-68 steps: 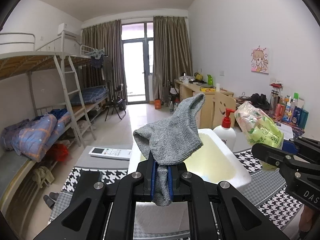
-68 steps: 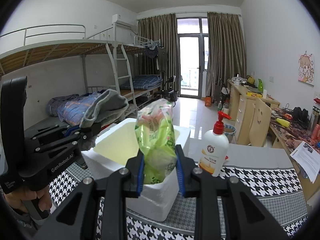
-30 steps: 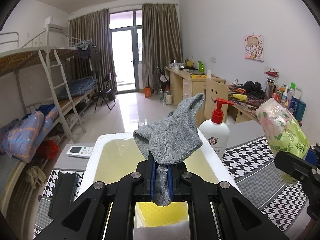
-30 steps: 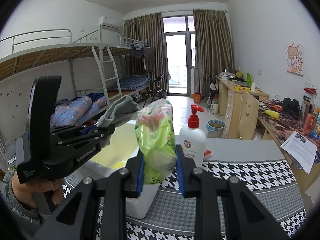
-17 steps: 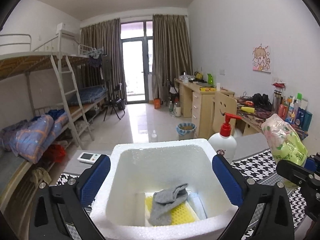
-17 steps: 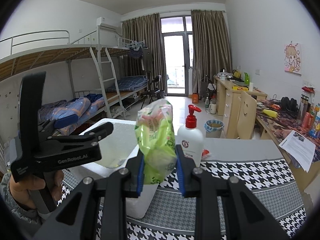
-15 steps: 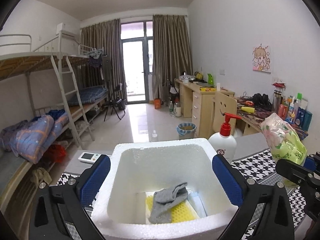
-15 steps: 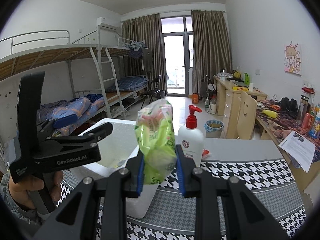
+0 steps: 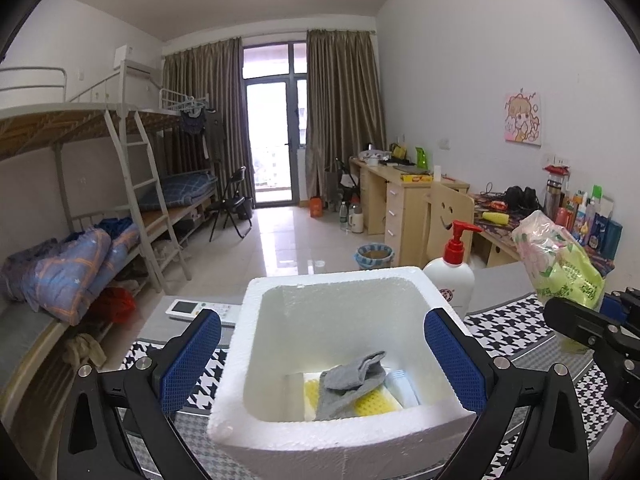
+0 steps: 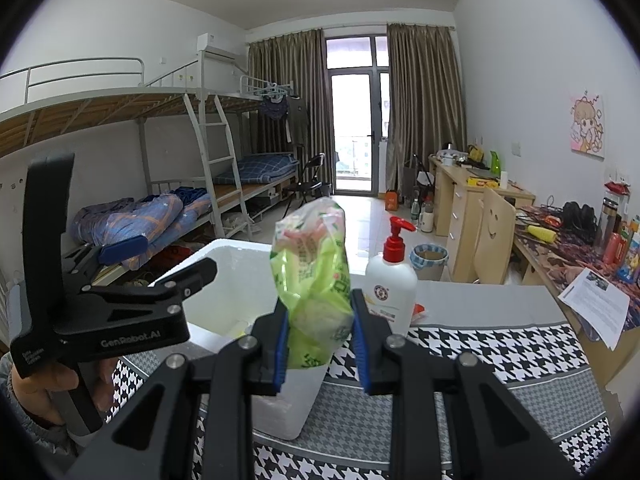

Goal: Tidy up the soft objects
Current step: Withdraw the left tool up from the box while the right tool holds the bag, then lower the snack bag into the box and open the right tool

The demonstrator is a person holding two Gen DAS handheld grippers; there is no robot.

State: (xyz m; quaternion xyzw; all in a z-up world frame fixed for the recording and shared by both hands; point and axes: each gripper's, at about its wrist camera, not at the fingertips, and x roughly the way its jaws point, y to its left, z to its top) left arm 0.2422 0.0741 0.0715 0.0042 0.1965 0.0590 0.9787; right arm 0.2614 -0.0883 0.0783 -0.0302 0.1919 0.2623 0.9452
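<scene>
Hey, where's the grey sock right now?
In the left wrist view the grey sock lies at the bottom of the white foam box, draped over a yellow sponge, below the open left gripper.

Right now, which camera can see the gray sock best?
The left wrist view: it looks down into the white foam box, where the gray sock lies on a yellow sponge. The right wrist view shows only the box's outside and rim; the sock is hidden there.

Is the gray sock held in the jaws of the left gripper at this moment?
No. The gray sock lies at the bottom of the white foam box, and the left gripper has its jaws wide open with nothing between them.
</scene>
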